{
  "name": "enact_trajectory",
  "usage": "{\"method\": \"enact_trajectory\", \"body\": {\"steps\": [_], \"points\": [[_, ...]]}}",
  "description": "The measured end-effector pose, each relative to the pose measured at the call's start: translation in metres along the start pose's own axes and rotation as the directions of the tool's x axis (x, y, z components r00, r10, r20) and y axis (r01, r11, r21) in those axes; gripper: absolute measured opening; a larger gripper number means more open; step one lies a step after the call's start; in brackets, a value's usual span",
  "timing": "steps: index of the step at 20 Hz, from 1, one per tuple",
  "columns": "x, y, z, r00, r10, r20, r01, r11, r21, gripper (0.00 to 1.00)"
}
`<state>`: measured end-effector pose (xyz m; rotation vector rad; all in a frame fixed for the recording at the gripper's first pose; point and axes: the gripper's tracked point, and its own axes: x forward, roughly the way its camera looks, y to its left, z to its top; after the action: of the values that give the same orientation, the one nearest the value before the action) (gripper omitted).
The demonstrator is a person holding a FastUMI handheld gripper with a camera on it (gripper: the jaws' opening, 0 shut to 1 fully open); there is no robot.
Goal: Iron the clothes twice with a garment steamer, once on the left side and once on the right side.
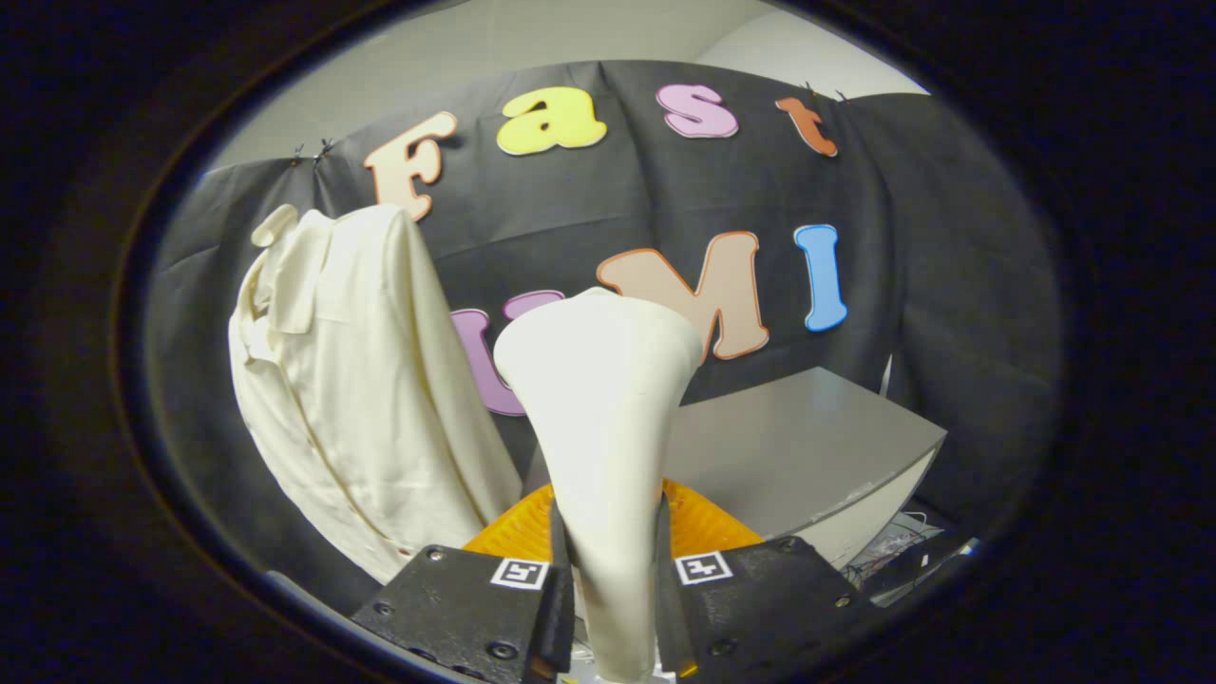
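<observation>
Your gripper (608, 589) is closed around the handle of the garment steamer (603, 399); both fingers press its narrow lower stem from either side, so the grip looks firm. The steamer stands nearly upright between the fingers, leaning slightly, and widens toward a broad cream head that rises well above the fingertips. You are holding the tool pointed forward and a little upward, facing the booth's black cloth wall (617, 199).

The shirt (351, 399), a cream button-front garment, hangs against that wall to the left of the steamer. Its collar sits at the top and its front falls in soft folds. The steamer head is near the shirt's right edge, but you cannot tell from here whether they touch.

Just behind the fingers, an orange ribbed object (703, 522) shows on both sides of the stem. Beyond it to the right stands a grey table (807, 446), with some loose cables (893, 551) below its front edge.
</observation>
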<state>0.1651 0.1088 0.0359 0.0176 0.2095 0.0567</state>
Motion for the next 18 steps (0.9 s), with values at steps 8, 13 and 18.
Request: {"method": "enact_trajectory", "body": {"steps": [8, 13, 18], "points": [[-0.047, 0.13, -0.016, 0.991, 0.126, 0.044, -0.128, 0.991, 0.039, 0.34], [-0.051, 0.188, -0.03, 0.972, 0.224, 0.074, -0.23, 0.968, 0.103, 0.34], [-0.043, 0.244, -0.058, 0.951, 0.292, 0.098, -0.299, 0.952, 0.072, 0.33]]}}
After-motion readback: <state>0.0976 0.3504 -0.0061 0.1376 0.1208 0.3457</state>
